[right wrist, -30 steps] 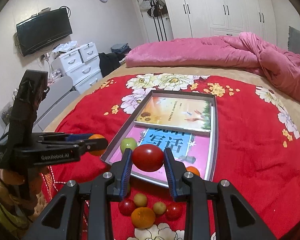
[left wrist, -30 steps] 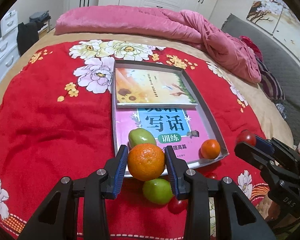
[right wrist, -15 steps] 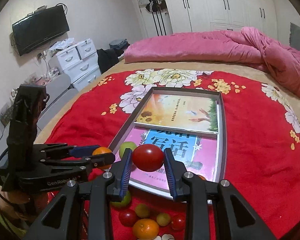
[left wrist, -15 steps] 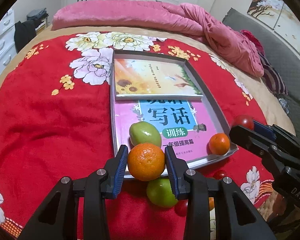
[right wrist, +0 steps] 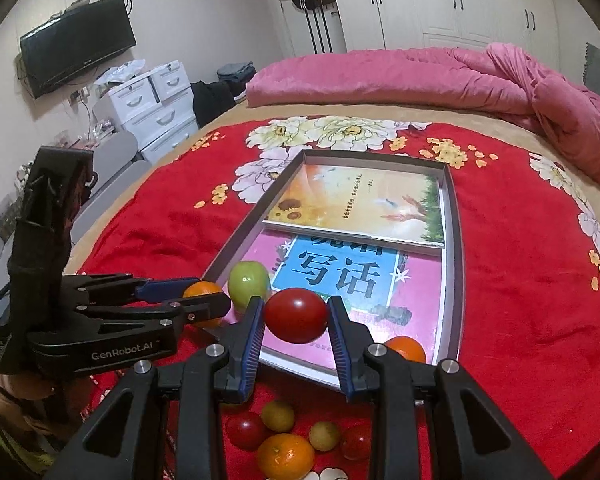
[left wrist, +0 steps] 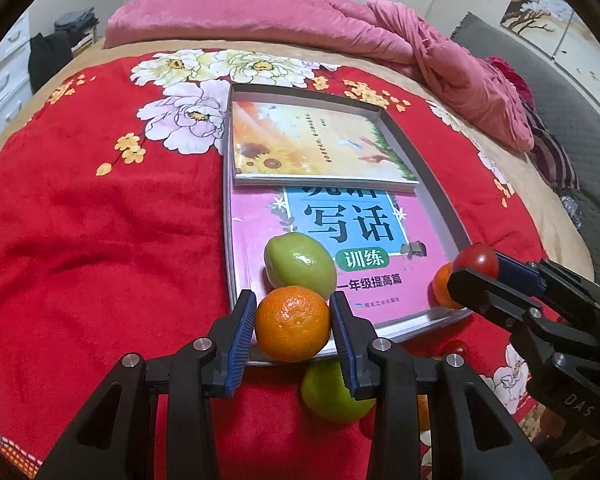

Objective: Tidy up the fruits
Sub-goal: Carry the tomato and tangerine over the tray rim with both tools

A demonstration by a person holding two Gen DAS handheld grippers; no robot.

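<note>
Bed (right wrist: 540,300) with red floral blanket (left wrist: 100,240), pink duvet (right wrist: 420,76) bunched at the far end. Grey shallow tray (left wrist: 440,196) lies on the blanket, roughly mid-bed. Inside the tray: sunflower-cover book (left wrist: 316,148) at the far end, overlapping the pink workbook (left wrist: 340,240) at the near end. On the workbook, a green fruit (left wrist: 300,266) near the tray's near-left corner, a small orange (right wrist: 406,350) at the tray's near-right corner.

Left gripper (left wrist: 294,326) jaws clenched on a mandarin orange (left wrist: 293,323), held over the tray's near edge, just in front of the green fruit. Right gripper (right wrist: 296,316) jaws clenched on a red tomato (right wrist: 296,315), held above the tray's near end.

Loose fruit on the blanket, just outside the tray's near edge: a second green fruit (left wrist: 332,394), another orange (right wrist: 286,456), two small yellow-green fruits (right wrist: 278,416) (right wrist: 324,436), two small tomatoes (right wrist: 246,430) (right wrist: 356,442).
</note>
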